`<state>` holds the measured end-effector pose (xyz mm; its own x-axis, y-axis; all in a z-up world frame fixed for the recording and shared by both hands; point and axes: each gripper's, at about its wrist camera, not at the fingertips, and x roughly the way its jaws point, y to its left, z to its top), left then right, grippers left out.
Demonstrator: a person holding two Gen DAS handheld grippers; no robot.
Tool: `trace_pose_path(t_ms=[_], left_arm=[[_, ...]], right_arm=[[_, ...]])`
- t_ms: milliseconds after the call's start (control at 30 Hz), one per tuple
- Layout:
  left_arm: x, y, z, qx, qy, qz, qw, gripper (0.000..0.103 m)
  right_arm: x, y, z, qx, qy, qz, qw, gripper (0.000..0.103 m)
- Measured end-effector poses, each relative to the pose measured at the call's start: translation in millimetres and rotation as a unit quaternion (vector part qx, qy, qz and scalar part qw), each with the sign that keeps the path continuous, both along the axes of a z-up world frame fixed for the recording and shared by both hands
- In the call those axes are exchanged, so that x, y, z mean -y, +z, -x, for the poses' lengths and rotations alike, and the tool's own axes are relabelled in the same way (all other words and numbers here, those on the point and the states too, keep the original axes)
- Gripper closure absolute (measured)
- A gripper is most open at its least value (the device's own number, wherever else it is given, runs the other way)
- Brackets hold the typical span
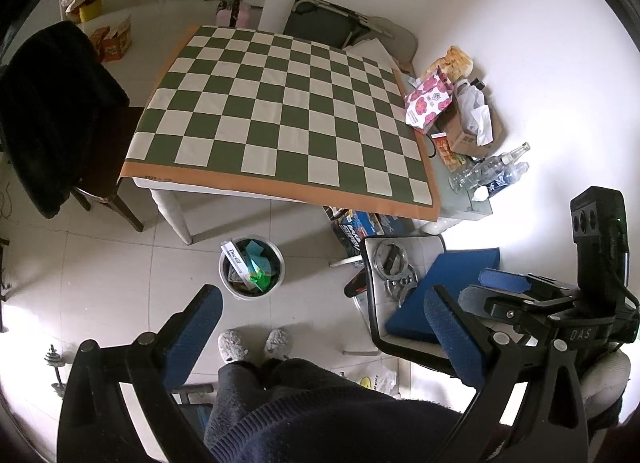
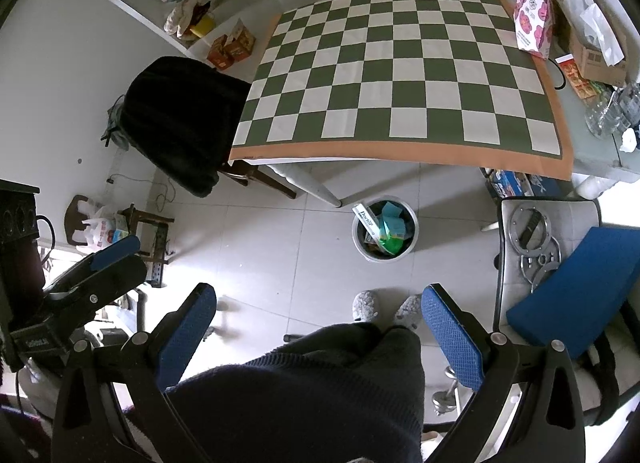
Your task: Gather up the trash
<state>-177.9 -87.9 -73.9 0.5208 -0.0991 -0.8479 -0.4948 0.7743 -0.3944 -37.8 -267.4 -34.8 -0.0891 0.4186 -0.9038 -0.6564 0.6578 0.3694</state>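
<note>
A round metal trash bin (image 1: 251, 267) stands on the tiled floor in front of the table; it holds a white box, green and teal packets. It also shows in the right wrist view (image 2: 385, 230). My left gripper (image 1: 320, 327) is open and empty, held above my lap, with the bin just beyond its left finger. My right gripper (image 2: 318, 323) is open and empty, also held high over my lap. The right gripper appears at the right edge of the left wrist view (image 1: 520, 295); the left gripper appears at the left edge of the right wrist view (image 2: 100, 263).
A table with a green-and-white checkered cloth (image 1: 280, 111) stands ahead. Its right side carries a floral bag (image 1: 428, 101), a cardboard box (image 1: 468, 131) and plastic bottles (image 1: 488, 171). A dark-draped chair (image 1: 52, 115) stands left. A stool with metal rings and a blue pad (image 1: 436, 291) is right.
</note>
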Motion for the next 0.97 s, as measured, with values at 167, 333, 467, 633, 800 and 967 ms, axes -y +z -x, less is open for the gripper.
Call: trace_pose_path(t_ms=[167,333,467,633,800,967], left_arm=[[-1.1,-0.3,1.6,0.002,-0.001,-0.001,1.0,0.0],[-1.1,-1.8,3.0,0.001,-0.002,-0.001,1.0,0.0],[0.5,-0.3,0.6,0.001,-0.001,0.0,1.0,0.0],[1.2,-0.4,0.9,0.001,0.0,0.0,1.0,0.0],[1.8,0.8,1.1,0.003,0.001,0.001,1.0,0.0],[7.2,4.6,-2.2,0.006,0.004,0.002,1.0,0.0]], right_arm=[[-2.7,-0.1,0.9,0.0,-0.004,0.0,1.0,0.0],[-2.5,0.5,0.5,0.0,-0.006,-0.001,1.0,0.0],[-0.5,0.2,0.0,-0.001,-0.003,0.001,1.0,0.0],[0.5,0.3,5.6,-0.002,-0.001,0.002,1.0,0.0],[0.2,0.3,5.6,-0.003,-0.001,0.001,1.0,0.0],[-0.2,0.8,6.4,-0.003,0.0,0.0,1.0,0.0]])
